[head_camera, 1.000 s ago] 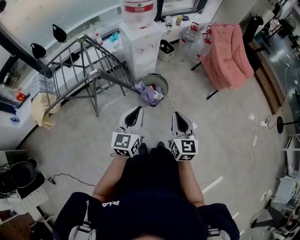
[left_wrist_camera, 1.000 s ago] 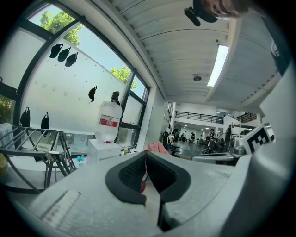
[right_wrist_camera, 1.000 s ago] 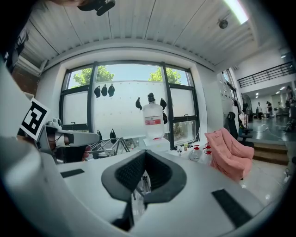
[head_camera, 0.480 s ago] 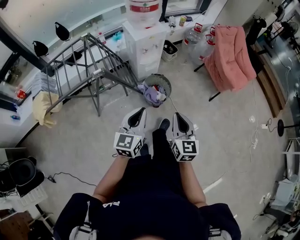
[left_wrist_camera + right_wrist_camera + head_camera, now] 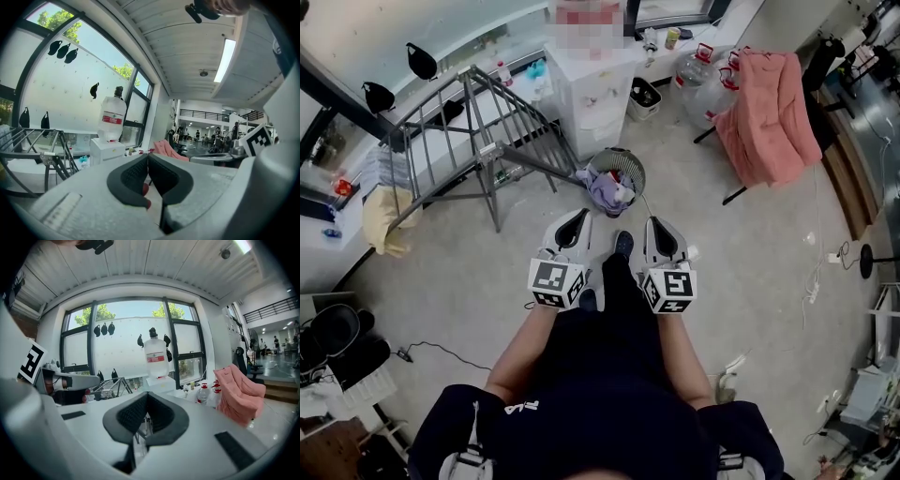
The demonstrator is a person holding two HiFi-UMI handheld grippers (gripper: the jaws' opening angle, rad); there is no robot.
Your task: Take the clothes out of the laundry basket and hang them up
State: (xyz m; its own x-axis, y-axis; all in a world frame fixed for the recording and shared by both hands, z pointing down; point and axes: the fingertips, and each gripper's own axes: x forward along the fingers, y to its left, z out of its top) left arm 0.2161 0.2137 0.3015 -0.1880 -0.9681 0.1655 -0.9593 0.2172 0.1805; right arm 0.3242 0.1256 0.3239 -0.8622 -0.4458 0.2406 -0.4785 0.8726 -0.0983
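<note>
Left tongs (image 5: 577, 217) and right tongs (image 5: 654, 223) shut, empty; laundry basket (image 5: 625, 154) looks light, could tip if tangled clothes (image 5: 604, 192) are yanked.

Navy shirt (image 5: 609, 412); white left tool (image 5: 579, 214), right tool (image 5: 653, 221), 2 marker cubes (image 5: 555, 284).

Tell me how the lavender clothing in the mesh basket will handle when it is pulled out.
The lavender clothing lies crumpled and seems to spill over the rim, so it is probably floppy and will sag from a single pinch. The mesh basket looks light and open-walled; it may tip or slide if the fabric snags.
</note>
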